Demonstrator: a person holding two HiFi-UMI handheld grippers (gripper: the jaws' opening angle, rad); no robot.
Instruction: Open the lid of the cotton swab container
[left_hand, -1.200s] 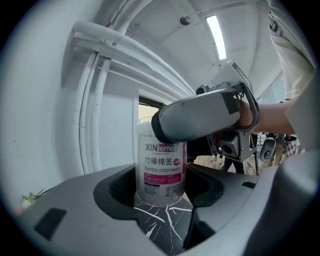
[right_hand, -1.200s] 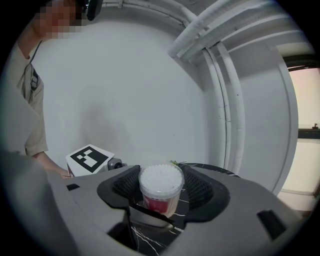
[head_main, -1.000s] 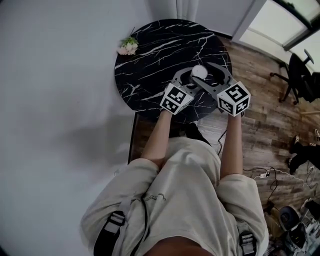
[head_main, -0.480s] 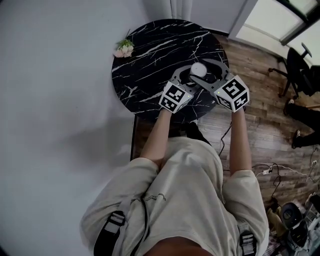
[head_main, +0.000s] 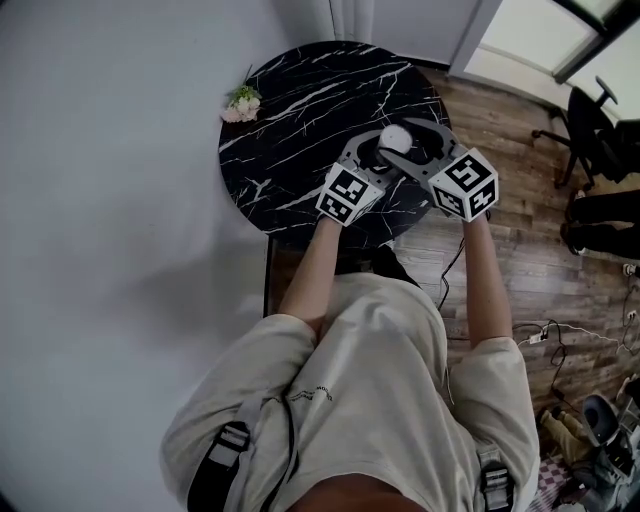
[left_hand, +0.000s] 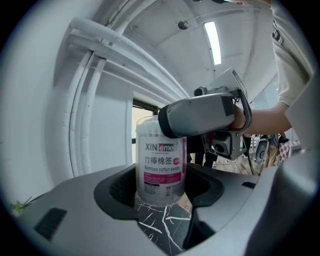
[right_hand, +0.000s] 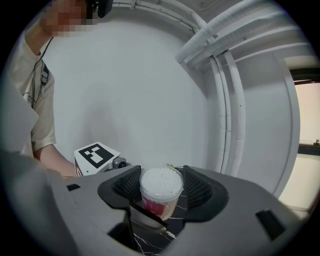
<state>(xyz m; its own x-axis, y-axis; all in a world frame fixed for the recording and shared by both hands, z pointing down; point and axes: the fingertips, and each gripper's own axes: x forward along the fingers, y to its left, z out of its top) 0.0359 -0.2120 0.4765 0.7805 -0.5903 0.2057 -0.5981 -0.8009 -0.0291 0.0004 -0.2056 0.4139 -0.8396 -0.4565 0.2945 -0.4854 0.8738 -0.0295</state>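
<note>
At the right side of the round black marble worktop (head_main: 300, 100), upper centre of the head view, the cotton swab container (left_hand: 161, 165) stands upright. The left tool (left_hand: 161, 200) is closed on its lower body, with pads against both sides. The right tool (right_hand: 161, 192) clamps the top, around the lid (right_hand: 161, 181).

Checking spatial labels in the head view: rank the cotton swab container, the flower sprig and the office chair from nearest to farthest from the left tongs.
1. The cotton swab container, between the left tongs, on the right part of the table.
2. The flower sprig, at the table's left edge.
3. The office chair, on the wood floor, far right.
</note>
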